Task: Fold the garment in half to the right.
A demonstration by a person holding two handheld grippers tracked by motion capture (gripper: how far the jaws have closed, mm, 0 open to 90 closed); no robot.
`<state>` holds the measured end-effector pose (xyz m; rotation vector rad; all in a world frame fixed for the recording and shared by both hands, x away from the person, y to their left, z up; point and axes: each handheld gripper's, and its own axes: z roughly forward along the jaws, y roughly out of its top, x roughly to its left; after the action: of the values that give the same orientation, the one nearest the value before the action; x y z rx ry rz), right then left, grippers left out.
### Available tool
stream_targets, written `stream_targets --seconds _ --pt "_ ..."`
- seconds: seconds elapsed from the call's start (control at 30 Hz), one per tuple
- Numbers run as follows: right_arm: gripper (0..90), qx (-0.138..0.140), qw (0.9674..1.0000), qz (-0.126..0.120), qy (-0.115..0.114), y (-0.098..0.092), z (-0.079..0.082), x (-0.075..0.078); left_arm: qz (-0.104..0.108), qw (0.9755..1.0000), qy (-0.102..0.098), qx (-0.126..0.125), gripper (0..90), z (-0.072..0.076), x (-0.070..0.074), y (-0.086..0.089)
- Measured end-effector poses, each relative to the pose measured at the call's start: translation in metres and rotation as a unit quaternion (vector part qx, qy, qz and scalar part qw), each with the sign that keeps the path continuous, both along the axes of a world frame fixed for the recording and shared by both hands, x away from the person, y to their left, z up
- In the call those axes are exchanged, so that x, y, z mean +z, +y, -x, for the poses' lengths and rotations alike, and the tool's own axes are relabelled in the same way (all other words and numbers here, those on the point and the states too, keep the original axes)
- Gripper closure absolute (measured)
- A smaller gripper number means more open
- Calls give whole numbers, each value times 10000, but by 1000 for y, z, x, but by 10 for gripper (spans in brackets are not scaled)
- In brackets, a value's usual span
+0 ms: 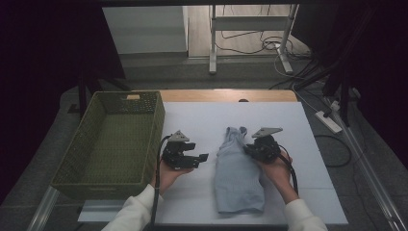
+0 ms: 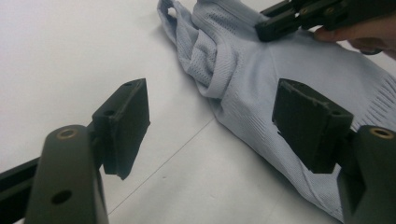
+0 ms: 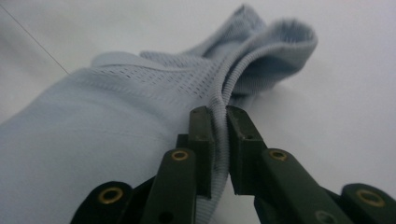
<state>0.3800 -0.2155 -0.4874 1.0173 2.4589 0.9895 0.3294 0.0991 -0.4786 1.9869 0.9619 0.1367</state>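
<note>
— Where's the pale blue knitted garment (image 1: 239, 175)?

— Flat on the white table (image 1: 308, 144); my right gripper (image 3: 220, 140) pinches its ribbed hem between the fingers. Left gripper (image 2: 210, 126) is spread, empty, just beside it.

— Handling?

— Light, limp, stretchy, I judge; grip the hems.

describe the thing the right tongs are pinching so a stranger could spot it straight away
On the white table, right of the green woven basket, lies a pale blue knit garment. The right tongs pinch its ribbed edge. It is the sole piece of cloth there.
</note>
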Motion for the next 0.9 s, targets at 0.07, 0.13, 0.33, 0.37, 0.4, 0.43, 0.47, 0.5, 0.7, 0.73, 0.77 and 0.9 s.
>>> stream_targets --seconds 0.07,0.13,0.33,0.37,0.4,0.43,0.47,0.5,0.7,0.73,0.77,0.9 --pt "781 -31 9999 15 94 -2 -2 -6 -15 10000 10 0 276 0 -1 0" --pt "756 -68 9998 68 159 -2 -3 -11 -7 10000 20 11 277 0 -1 0" --pt "705 -155 9993 319 115 1 -4 -17 -17 10000 4 4 277 0 0 0" --pt "689 -194 9992 351 82 2 -4 -17 -19 10000 10 1 276 0 -1 0" --pt "675 -234 9989 409 52 2 -3 -17 -24 10000 12 -2 276 0 -1 0" --pt "667 -268 9987 424 33 2 -4 -18 -25 10000 16 -1 276 0 -1 0" --pt "657 -290 9986 449 48 2 -4 -19 -26 10000 19 -1 276 0 -1 0" --pt "642 -317 9984 465 53 1 -4 -20 -29 10000 20 1 276 0 -1 0" --pt "563 -460 9978 474 37 0 -5 -19 -35 10000 23 6 276 0 -2 0" --pt "556 -483 9978 455 -7 0 -5 -18 -36 10000 22 2 276 0 -2 -1" --pt "553 -471 9978 464 -62 0 -5 -17 -38 10000 19 0 275 0 -2 -1" --pt "550 -413 9979 334 -364 2 -2 -6 -31 10000 14 4 275 0 -2 0"
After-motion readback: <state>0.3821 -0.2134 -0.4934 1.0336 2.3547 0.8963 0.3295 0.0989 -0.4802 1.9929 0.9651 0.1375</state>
